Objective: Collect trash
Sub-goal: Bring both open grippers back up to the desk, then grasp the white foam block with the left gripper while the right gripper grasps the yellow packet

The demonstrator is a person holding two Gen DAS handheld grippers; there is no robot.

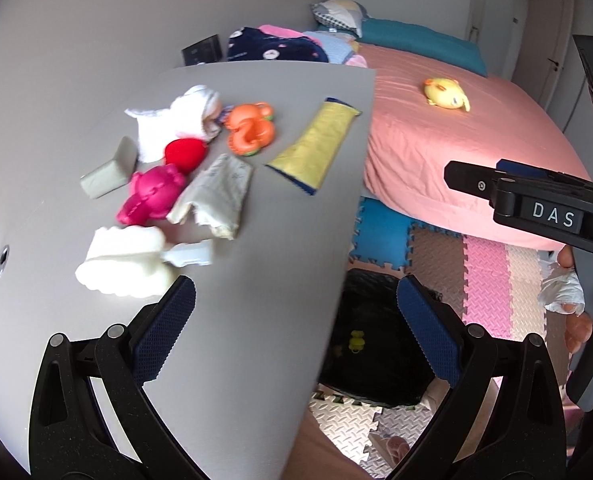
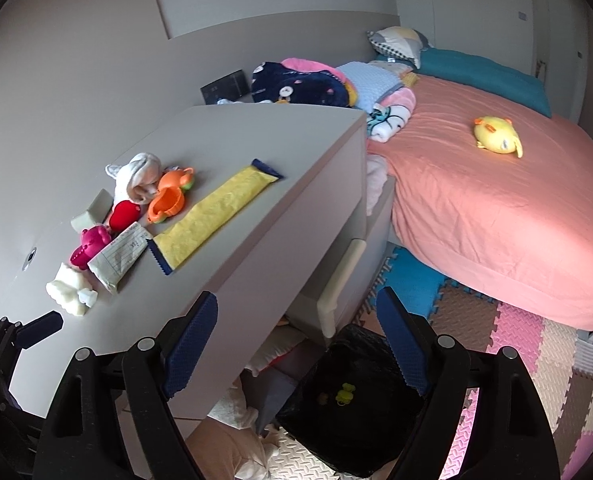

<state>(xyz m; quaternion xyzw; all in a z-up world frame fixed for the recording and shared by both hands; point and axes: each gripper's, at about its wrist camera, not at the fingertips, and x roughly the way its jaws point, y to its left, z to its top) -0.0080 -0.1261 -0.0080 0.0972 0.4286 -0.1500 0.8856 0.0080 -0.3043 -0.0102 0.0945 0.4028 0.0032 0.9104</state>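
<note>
Left claw (image 1: 296, 320): wide open, empty, hovering over the near bench (image 1: 256, 280) edge.
Right claw (image 2: 296, 344): wide open, empty, above the black-lined bin (image 2: 360, 420) on the floor.
Trash: yellow wrapper (image 1: 314, 146) and crumpled paper (image 1: 216, 196) lie on the bench among toys; white tissue (image 1: 184, 120) further back.
Bin: just beside the bench; a small yellow item (image 2: 345, 393) already inside.
Judged step: reach for the next scrap.
Technique: come down flat on the wrapper's middle, pinch it alone, avoid the orange toy (image 1: 251, 128) beside it, and carry it clear over the bin.
</note>
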